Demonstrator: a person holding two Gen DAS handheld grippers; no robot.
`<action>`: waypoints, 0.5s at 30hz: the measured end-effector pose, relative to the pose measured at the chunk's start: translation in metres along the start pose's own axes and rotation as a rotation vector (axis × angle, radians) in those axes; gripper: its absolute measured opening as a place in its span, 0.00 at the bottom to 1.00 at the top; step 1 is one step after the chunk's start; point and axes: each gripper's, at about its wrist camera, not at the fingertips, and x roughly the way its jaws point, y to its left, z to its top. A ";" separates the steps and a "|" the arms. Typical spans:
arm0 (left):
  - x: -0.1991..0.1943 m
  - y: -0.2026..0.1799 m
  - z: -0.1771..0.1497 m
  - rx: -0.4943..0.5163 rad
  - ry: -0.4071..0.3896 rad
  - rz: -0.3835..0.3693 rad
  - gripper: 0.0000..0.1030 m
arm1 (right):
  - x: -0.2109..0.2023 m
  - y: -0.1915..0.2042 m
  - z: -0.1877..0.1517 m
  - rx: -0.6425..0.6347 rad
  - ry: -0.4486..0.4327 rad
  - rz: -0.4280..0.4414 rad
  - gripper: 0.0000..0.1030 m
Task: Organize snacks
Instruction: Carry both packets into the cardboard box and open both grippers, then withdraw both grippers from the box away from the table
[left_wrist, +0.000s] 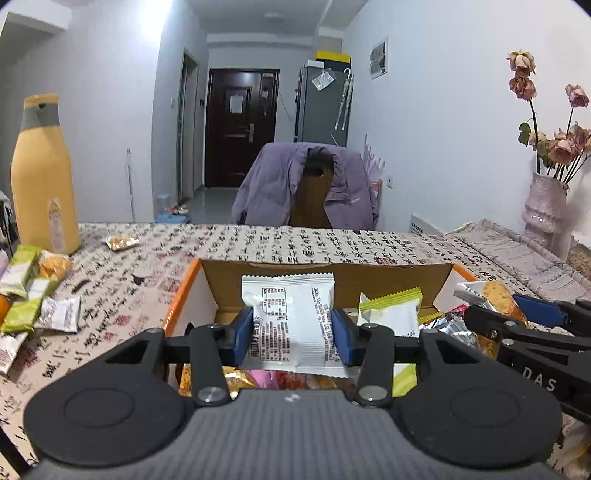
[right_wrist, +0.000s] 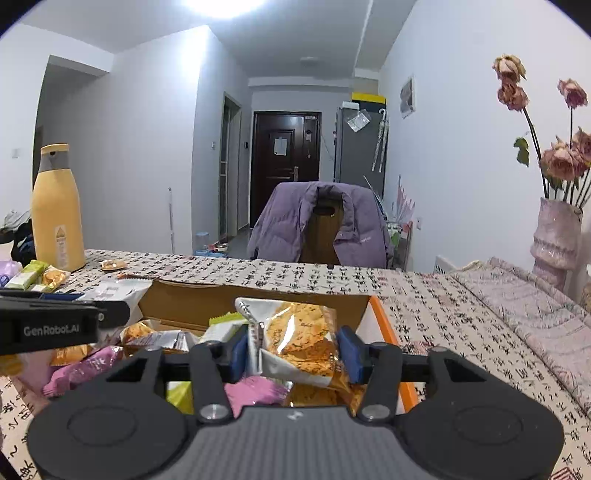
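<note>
L gripper (left_wrist: 292, 334) sits low centre of the left wrist view, both blue pads pressed on the sides of a white packet (left_wrist: 290, 317) w/ black print, held upright over the open box (left_wrist: 229, 284). Packet hangs above the box's left half; below it, at the frame's lower centre, pink and orange wrappers lie inside the box. A green-white packet (left_wrist: 391, 310) stands just right of the L gripper, leaning on the box's cardboard back wall.

R gripper (right_wrist: 293, 354) is low centre of the right wrist view w/ a clear cracker pack (right_wrist: 299, 339) between its pads, orange crackers showing through. Left pad touches the pack's silver end; right pad looks beside the pack's edge, but can't tell if it presses or stands just off it, so grip vs. loose is unclear. Pack is above the box's right half, near the orange rim (right_wrist: 388, 332). Same gripper enters the left wrist view from the right edge w/ the pack.

Box holds a heap of snacks: pink wrapper (right_wrist: 255, 393), silver ones, more orange packs.

Loose snacks (left_wrist: 26, 295) in green, silver and orange lie on the patterned tablecloth (left_wrist: 258, 243) at left of the left wrist view, near a yellow bottle (left_wrist: 42, 177). One small pack (left_wrist: 122, 242) sits alone right of the bottle
</note>
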 end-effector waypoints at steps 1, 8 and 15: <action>0.000 0.002 0.000 -0.008 0.000 0.001 0.50 | 0.000 -0.001 -0.001 0.003 0.004 -0.005 0.63; -0.020 0.009 0.001 -0.050 -0.111 -0.017 1.00 | -0.004 0.000 -0.003 0.008 -0.012 -0.014 1.00; -0.020 0.007 0.002 -0.046 -0.109 -0.011 1.00 | 0.000 -0.002 -0.004 0.018 -0.007 -0.010 1.00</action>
